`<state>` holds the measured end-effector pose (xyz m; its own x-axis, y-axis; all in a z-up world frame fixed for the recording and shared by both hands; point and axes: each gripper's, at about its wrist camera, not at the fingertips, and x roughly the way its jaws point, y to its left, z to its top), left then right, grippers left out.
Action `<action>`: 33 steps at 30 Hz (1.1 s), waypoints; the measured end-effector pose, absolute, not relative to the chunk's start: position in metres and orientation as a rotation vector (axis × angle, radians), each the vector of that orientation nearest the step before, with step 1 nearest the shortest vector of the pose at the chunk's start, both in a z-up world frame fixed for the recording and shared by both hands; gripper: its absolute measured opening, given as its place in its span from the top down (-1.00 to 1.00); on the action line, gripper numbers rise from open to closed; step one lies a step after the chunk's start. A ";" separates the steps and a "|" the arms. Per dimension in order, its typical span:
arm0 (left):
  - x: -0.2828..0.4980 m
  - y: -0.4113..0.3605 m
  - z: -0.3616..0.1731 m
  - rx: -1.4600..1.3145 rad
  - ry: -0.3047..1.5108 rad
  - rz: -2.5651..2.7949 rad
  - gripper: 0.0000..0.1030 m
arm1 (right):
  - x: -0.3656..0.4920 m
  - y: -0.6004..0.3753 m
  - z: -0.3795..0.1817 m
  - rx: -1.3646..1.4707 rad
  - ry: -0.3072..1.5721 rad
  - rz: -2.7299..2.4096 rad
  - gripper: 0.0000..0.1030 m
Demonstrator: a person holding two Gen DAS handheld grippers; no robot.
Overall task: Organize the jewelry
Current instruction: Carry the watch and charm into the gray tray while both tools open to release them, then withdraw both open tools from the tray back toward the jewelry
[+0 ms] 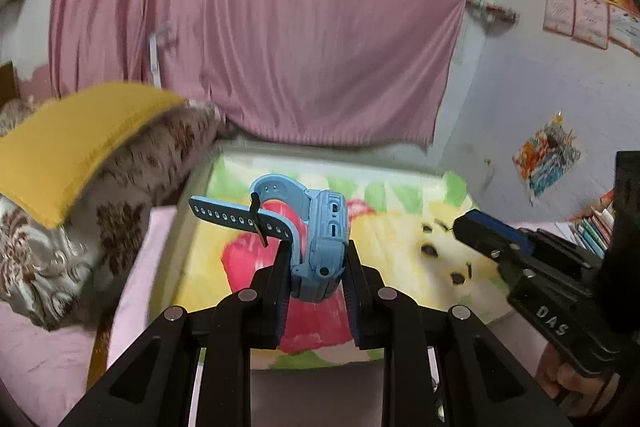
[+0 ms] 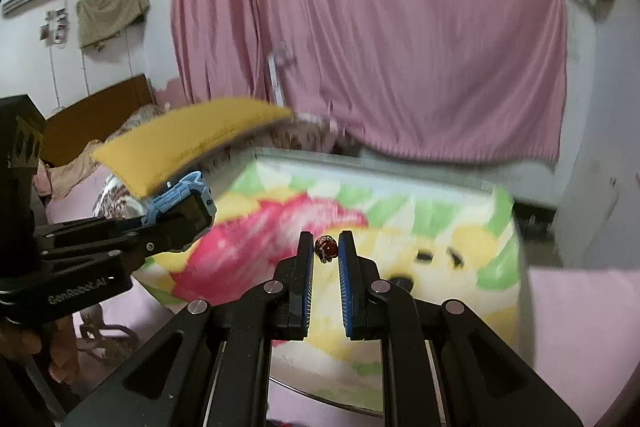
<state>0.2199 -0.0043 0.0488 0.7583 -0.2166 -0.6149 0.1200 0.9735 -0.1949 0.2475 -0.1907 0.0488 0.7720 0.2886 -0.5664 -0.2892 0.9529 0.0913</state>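
The left gripper [image 1: 318,247] is clamped on a blue watch [image 1: 320,243], its pads pressing the watch body from both sides, w/ the case turned edge-on so the side buttons face the camera. The strap loops out to the left, buckled, its perforated tail sticking past the black pin. In the right wrist view the same watch [image 2: 180,195] shows at the left edge, held in the left gripper's tip above the bed. The right gripper [image 2: 326,247] sits nearly closed, pinching a small ring w/ a dark red stone [image 2: 326,249] at the very tips of its fingers; the ring is tiny and partly blurred, so its band detail can't be made out. Both items hang in the air over a table covered w/ a cartoon cloth [image 2: 440,227] in yellow, green and pink. A yellow cushion [image 1: 72,147] lies on a brown patterned quilt [image 1: 132,195] to the left, and a pink curtain [image 1: 260,27] fills the wall behind. The right gripper also appears at the right of the left wrist view, a hand [image 1: 576,379] gripping its handle.
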 end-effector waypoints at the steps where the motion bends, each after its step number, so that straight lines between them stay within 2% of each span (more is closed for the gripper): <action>1: 0.224 -0.005 0.046 -0.145 0.721 -0.185 0.57 | 0.253 -0.193 0.043 0.007 0.643 0.317 0.79; 11: 0.246 -0.009 0.026 -0.163 0.929 -0.221 0.57 | 0.276 -0.199 0.002 0.047 0.860 0.324 0.79; 19: 0.252 -0.010 0.016 -0.166 1.001 -0.234 0.53 | 0.279 -0.194 -0.004 0.060 0.913 0.334 0.78; 23: 0.251 -0.009 0.016 -0.176 1.003 -0.241 0.39 | 0.277 -0.194 -0.003 0.059 0.905 0.332 0.76; 25: 0.249 -0.009 0.018 -0.178 0.985 -0.246 0.27 | 0.273 -0.196 0.001 0.059 0.881 0.326 0.59; 27: 0.243 -0.008 0.022 -0.179 0.953 -0.243 0.20 | 0.265 -0.201 0.008 0.057 0.839 0.314 0.27; 28: 0.239 -0.007 0.024 -0.184 0.932 -0.240 0.17 | 0.262 -0.204 0.011 0.060 0.822 0.308 0.26; 31: 0.227 -0.001 0.033 -0.213 0.864 -0.240 -0.09 | 0.247 -0.212 0.023 0.059 0.756 0.276 0.25; 33: 0.214 0.003 0.041 -0.237 0.790 -0.234 -0.21 | 0.234 -0.219 0.032 0.066 0.699 0.251 0.11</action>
<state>0.2139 0.0031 0.0407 0.6805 -0.2947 -0.6708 0.1183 0.9477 -0.2964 0.2336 -0.2192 0.0318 0.7367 0.2502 -0.6282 -0.2060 0.9679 0.1439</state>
